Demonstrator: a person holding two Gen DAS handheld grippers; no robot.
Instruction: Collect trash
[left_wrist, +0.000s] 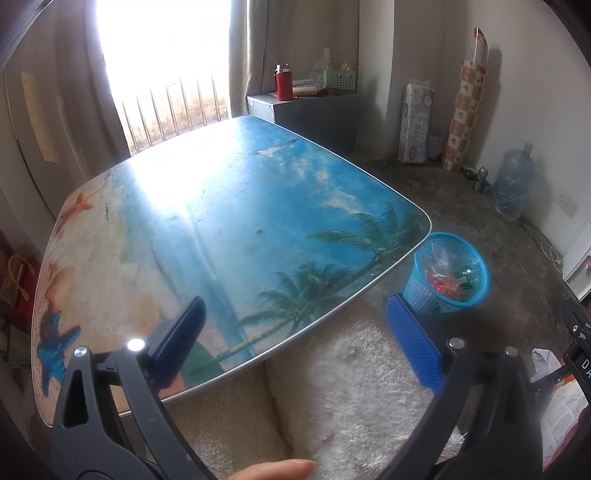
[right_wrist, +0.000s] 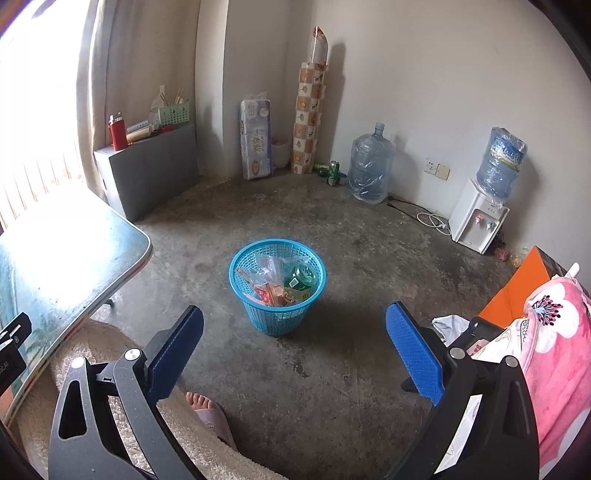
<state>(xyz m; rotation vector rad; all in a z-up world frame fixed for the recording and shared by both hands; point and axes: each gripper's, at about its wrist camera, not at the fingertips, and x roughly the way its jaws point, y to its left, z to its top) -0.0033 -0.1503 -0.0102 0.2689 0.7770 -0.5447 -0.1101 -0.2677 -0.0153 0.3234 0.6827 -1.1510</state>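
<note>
A blue mesh trash basket (right_wrist: 277, 288) stands on the concrete floor, holding plastic wrappers, a red packet and a green bottle. It also shows in the left wrist view (left_wrist: 448, 275), just off the table's right corner. My left gripper (left_wrist: 295, 317) is open and empty above the near edge of the beach-print table (left_wrist: 229, 206). My right gripper (right_wrist: 295, 328) is open and empty, held above the floor just short of the basket.
A grey cabinet (right_wrist: 147, 170) with a red flask stands by the window. Tissue packs (right_wrist: 255, 140), a patterned roll (right_wrist: 308, 118), a water jug (right_wrist: 369, 166) and a dispenser (right_wrist: 480, 218) line the walls. My foot (right_wrist: 205, 410) and a pink blanket (right_wrist: 557, 350) are near.
</note>
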